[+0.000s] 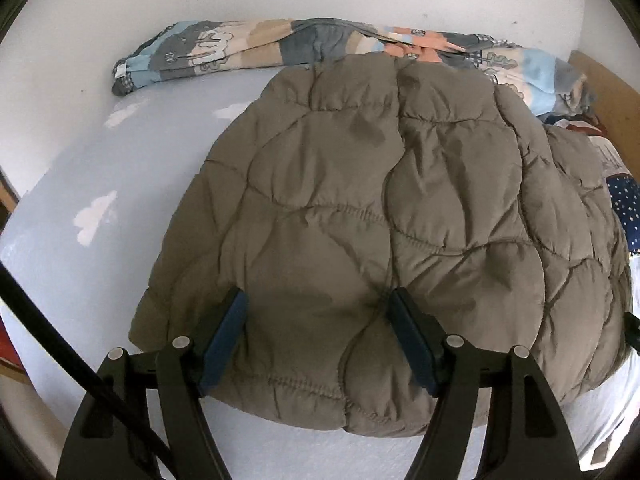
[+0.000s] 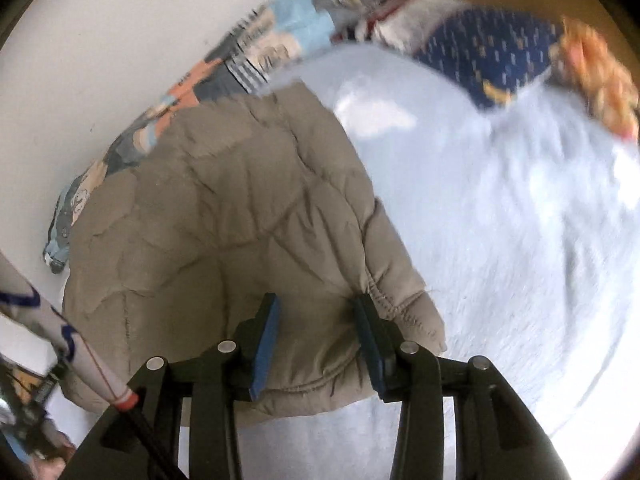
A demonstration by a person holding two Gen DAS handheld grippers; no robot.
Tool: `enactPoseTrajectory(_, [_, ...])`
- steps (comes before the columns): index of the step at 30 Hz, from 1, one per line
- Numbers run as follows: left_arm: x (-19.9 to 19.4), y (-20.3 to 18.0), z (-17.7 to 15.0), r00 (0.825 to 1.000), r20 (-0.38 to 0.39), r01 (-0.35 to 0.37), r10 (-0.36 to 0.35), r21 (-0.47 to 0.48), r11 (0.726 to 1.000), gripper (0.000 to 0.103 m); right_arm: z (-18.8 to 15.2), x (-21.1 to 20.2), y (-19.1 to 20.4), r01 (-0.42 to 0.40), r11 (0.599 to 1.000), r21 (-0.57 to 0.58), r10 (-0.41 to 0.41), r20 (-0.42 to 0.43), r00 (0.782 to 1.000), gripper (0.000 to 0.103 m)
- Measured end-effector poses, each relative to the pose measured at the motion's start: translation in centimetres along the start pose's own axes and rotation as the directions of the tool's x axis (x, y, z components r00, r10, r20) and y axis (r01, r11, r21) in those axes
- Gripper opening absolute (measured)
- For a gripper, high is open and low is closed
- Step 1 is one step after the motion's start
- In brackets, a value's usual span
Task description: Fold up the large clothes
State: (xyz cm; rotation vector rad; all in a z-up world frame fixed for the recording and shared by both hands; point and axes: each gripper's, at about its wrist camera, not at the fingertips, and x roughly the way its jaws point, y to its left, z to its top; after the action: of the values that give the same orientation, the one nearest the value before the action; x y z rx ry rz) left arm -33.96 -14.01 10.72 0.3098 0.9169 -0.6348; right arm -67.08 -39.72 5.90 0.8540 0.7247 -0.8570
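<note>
Surface: pale blue bed sheet (image 1: 100, 184) under a white wall; patterned blanket (image 1: 224, 50) bunched along the upper edge of the frame
Jacket: quilted olive jacket (image 1: 360, 200) lies puffed across the centre of the frame; probably light, soft, springy and a little slick; best pinched at a stitched hem or seam
Left gripper (image 1: 320, 312): jaws spread wide over the near hem, pads not pressing
Right gripper (image 2: 316, 320): jaws partly apart astride the jacket's lower right corner; no firm pinch visible

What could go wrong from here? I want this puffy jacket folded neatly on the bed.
The quilted jacket is thick and springy, so a fold may spring back. The left gripper and right gripper straddle padding, open, and may pinch only the top layer. The jacket's far edge touches the patterned blanket and could drag it.
</note>
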Motion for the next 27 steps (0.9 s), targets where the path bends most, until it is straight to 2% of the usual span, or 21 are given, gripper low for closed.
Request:
enactPoseTrajectory(2, [-1.2,0.0,0.0,0.999,0.035,0.007,-0.007,0.007,1.000,0.073,0.1,0.5,0.1,0.005,1.000,-0.009,-0.006,-0.023,1.000,0.043])
enactPoseTrajectory(3, [-1.8,0.0,0.1,0.998,0.053,0.022,-0.022,0.006,1.000,0.073,0.0,0.1,0.4,0.009,1.000,-0.012,-0.009,-0.008,1.000,0.043])
enactPoseTrajectory(6, [-3.1,-1.0,0.9,0.995,0.088,0.048,-0.050,0.027,0.998,0.073,0.6,-2.0,1.8,-0.009,0.999,-0.044,0.012,0.088,0.996,0.045])
enactPoseTrajectory(8, [-3.5,-2.1,1.9,0.991,0.092,0.089,-0.093,0.050,0.995,0.073,1.2,-2.8,2.6,-0.019,0.998,-0.067,0.028,0.135,0.991,0.048])
enactPoseTrajectory(11, [-3.3,-4.5,4.4,0.989,0.079,0.118,-0.125,0.092,0.989,0.073,2.7,-2.8,4.8,-0.037,0.993,-0.112,0.055,0.162,0.985,0.048])
enactPoseTrajectory(14, [-1.6,-7.4,7.4,0.986,0.031,0.157,-0.162,0.126,0.979,0.073,4.5,-1.8,7.2,-0.058,0.987,-0.152,0.083,0.166,0.983,0.048])
enactPoseTrajectory(18, [2.2,-10.3,10.8,0.988,-0.017,0.152,-0.151,0.137,0.979,0.073,7.3,0.5,10.4,-0.052,0.973,-0.223,0.092,0.172,0.981,0.048])
enactPoseTrajectory(20, [4.7,-11.1,11.5,0.993,-0.059,0.114,-0.106,0.143,0.983,0.073,8.6,2.8,11.5,-0.036,0.964,-0.263,0.074,0.138,0.988,0.048])
enactPoseTrajectory(23, [8.2,-11.5,11.7,0.984,-0.149,0.121,-0.102,0.127,0.984,0.075,9.7,6.9,11.7,-0.013,0.964,-0.267,0.033,0.068,0.997,0.048])
enactPoseTrajectory(25, [9.2,-11.7,11.8,0.981,-0.167,0.120,-0.097,0.130,0.984,0.077,9.8,9.5,11.7,0.014,0.960,-0.279,-0.018,-0.012,1.000,0.052])
enactPoseTrajectory(27, [9.7,-11.9,12.1,0.978,-0.186,0.114,-0.089,0.132,0.985,0.077,9.9,11.3,11.6,0.030,0.960,-0.280,-0.045,-0.047,0.998,0.055])
